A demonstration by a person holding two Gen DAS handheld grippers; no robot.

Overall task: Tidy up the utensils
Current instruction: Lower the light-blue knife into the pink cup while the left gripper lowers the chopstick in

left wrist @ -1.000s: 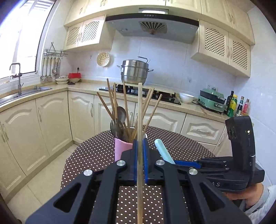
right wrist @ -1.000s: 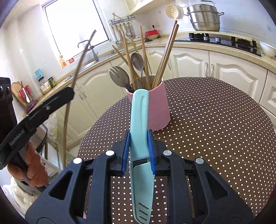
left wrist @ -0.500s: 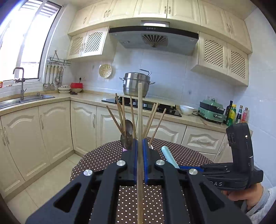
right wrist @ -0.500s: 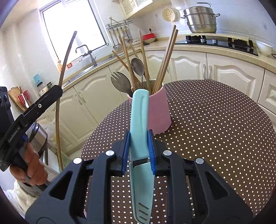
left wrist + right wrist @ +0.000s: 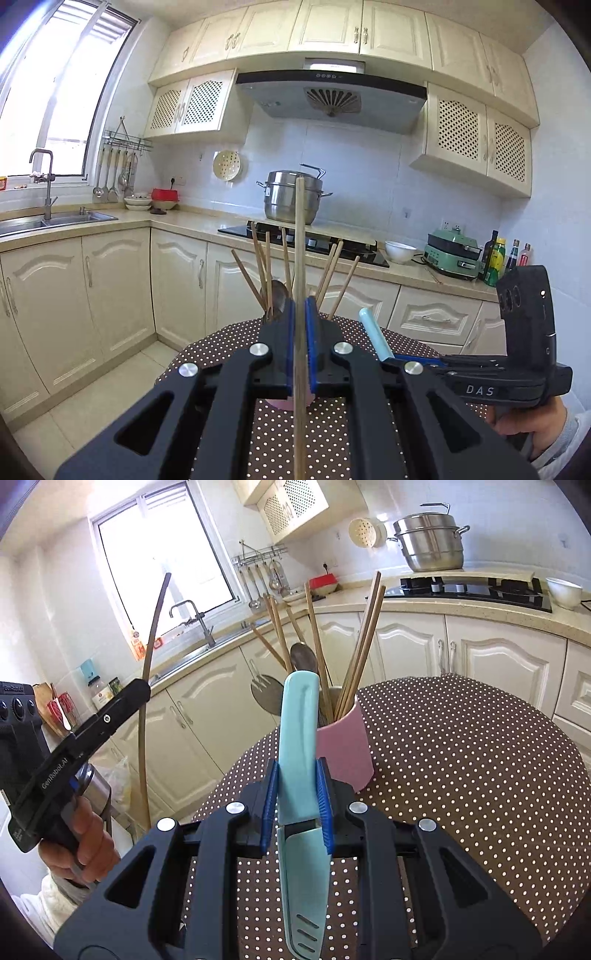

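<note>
1. the left gripper is clamped narrow on a long wooden chopstick, held upright; the pink cylindrical utensil cup sits just ahead and below it.
2. the right gripper grips a pale blue sheathed knife, handle pointing at the cup, close behind it.
3. the bundled chopsticks and metal spoon crowd the cup's mouth on the dotted brown tablecloth.
</note>
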